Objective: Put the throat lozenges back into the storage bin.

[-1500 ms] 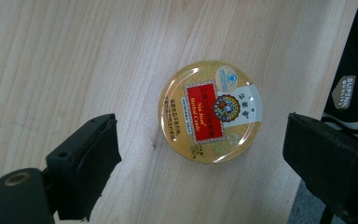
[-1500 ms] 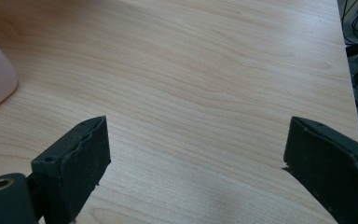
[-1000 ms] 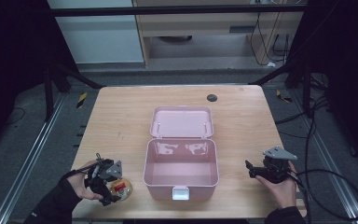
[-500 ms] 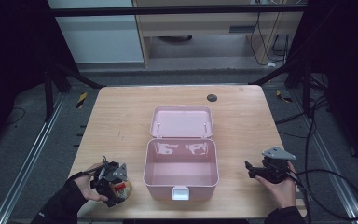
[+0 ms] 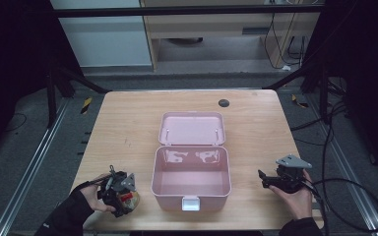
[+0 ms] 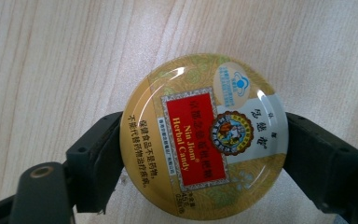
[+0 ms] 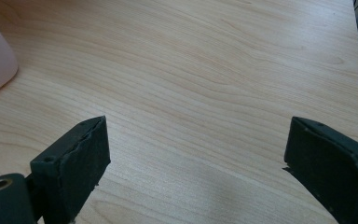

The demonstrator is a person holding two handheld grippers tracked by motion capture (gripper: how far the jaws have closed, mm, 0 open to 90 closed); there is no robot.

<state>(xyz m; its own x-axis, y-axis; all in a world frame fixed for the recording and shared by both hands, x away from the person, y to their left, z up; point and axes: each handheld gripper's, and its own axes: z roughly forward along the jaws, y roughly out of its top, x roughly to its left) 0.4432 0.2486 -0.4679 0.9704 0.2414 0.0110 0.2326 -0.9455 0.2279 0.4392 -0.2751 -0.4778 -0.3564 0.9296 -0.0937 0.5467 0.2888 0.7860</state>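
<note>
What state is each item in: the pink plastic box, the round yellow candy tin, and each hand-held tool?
Pink plastic box: open, lid laid back, nothing visible inside.
Round yellow candy tin: lid on, lying flat between the left tool's jaws.
Left tool: jaws closed against the tin's sides.
Right tool: jaws wide open, holding nothing, over bare wooden table.

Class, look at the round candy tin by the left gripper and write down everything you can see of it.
The candy tin is round and flat, with a shiny, metal-looking gold lid. A red label reads "Nin Jiom Herbal Candy", beside Chinese text, a round emblem and a pale patch. It lies lid up on the wooden table, near the front left corner, left of the open pink box. The left gripper has one black jaw against each side of it.
</note>
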